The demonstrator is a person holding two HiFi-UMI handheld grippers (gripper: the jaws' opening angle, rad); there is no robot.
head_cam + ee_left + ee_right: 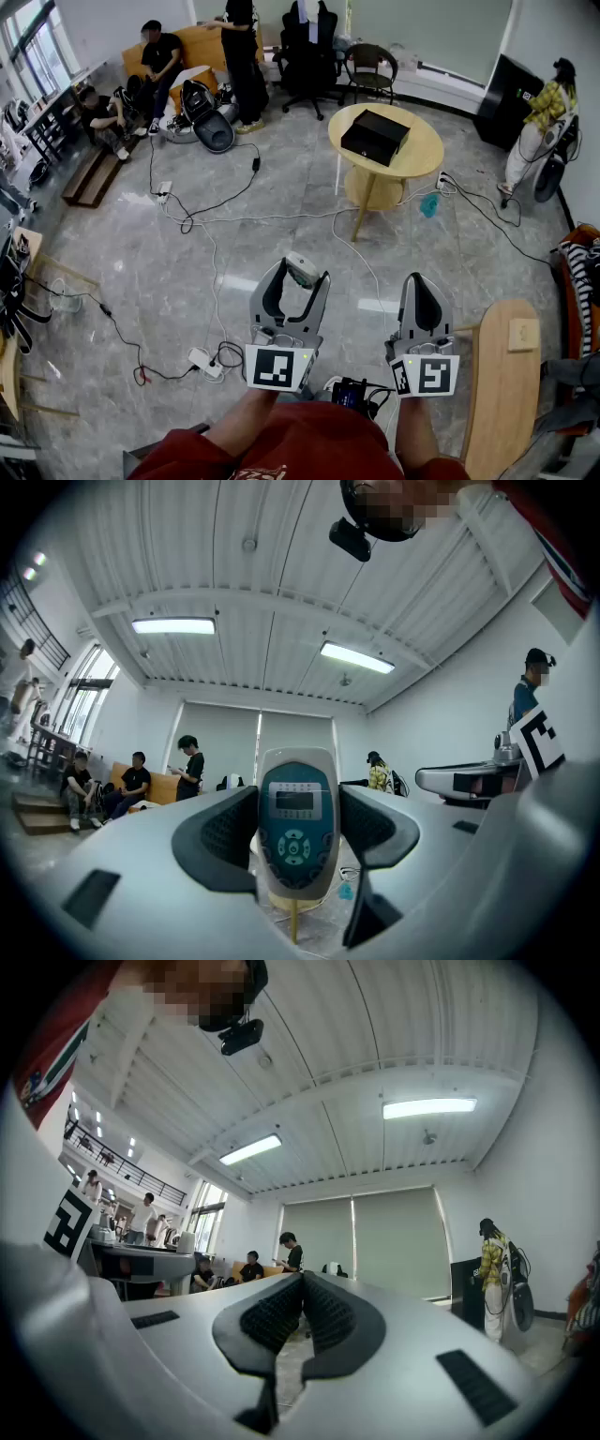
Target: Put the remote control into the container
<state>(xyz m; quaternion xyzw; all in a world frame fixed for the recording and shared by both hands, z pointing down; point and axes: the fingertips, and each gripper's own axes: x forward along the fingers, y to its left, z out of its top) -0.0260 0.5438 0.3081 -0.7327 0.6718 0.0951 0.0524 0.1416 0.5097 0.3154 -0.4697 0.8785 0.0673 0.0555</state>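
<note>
My left gripper (298,281) is shut on the remote control (296,822), a white handset with a teal face, a small screen and round buttons. The remote control (302,268) stands upright between the pads, its top poking past the jaws in the head view. My right gripper (422,286) is held beside it, jaws shut with nothing between them; the ribbed pads (302,1312) meet. The black box-shaped container (374,136) sits on a round wooden table (427,150) far ahead across the floor.
Cables and a power strip (204,362) lie over the grey tiled floor. Several people are by the orange sofa (192,52) at the back left, and another stands at the right (539,117). A wooden surface (506,384) is close on the right.
</note>
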